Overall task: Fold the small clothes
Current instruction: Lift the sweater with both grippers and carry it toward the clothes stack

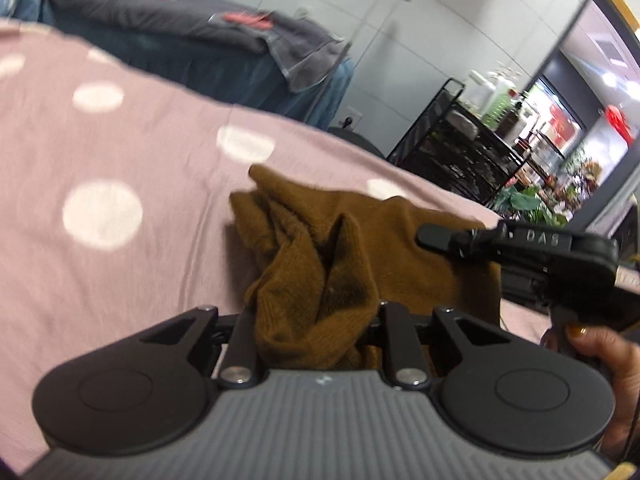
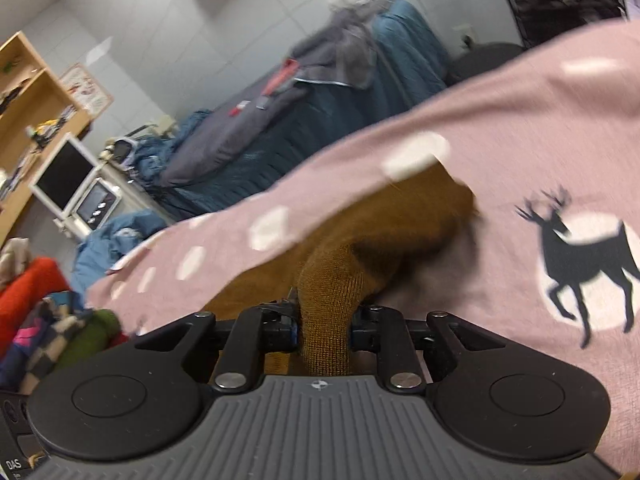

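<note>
A small brown knitted garment (image 1: 320, 264) lies bunched on the pink spotted bed cover (image 1: 120, 160). My left gripper (image 1: 316, 328) is shut on its near end, the cloth bulging between the jaws. My right gripper (image 1: 432, 238) reaches in from the right side and pinches the garment's right edge. In the right wrist view the same brown garment (image 2: 360, 248) runs away from my right gripper (image 2: 326, 328), which is shut on a narrow bunch of it. Fingertips are hidden by the cloth in both wrist views.
The pink cover has white spots and a dark deer print (image 2: 580, 264). A second bed with blue and grey bedding (image 1: 180, 24) stands behind. A black wire rack (image 1: 452, 148) is at the right. A pile of coloured clothes (image 2: 40, 312) lies at the left.
</note>
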`<state>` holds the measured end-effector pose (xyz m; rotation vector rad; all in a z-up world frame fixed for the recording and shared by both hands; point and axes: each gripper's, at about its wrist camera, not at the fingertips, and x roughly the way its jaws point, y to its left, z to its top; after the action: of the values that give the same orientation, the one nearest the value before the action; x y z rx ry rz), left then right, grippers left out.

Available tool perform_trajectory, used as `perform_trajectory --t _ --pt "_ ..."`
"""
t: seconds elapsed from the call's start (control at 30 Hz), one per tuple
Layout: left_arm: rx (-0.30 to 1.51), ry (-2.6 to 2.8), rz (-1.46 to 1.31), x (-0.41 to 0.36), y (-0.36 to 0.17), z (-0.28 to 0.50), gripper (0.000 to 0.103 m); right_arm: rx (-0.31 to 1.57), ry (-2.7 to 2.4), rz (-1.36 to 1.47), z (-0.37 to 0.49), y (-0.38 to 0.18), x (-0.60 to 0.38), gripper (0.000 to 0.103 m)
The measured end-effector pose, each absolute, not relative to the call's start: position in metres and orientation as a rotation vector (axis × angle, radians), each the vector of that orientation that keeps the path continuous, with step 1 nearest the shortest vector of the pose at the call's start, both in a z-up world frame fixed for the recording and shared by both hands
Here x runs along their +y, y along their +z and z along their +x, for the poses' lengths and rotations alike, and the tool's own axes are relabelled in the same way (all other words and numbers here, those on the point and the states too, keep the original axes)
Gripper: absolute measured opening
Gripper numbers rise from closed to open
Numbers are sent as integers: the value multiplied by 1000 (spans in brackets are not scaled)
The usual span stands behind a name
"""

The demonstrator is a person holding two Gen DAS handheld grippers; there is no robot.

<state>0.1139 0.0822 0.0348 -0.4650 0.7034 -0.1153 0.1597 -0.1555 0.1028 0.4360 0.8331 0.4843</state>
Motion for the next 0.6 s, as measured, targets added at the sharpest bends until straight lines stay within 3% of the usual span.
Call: perform_trajectory --t 0.33,0.6 --pt "612 -127 -311 116 148 81 19 728 666 340 152 206 -98 33" --pt "417 -20 -170 218 301 1 19 576 997 325 138 324 7 33"
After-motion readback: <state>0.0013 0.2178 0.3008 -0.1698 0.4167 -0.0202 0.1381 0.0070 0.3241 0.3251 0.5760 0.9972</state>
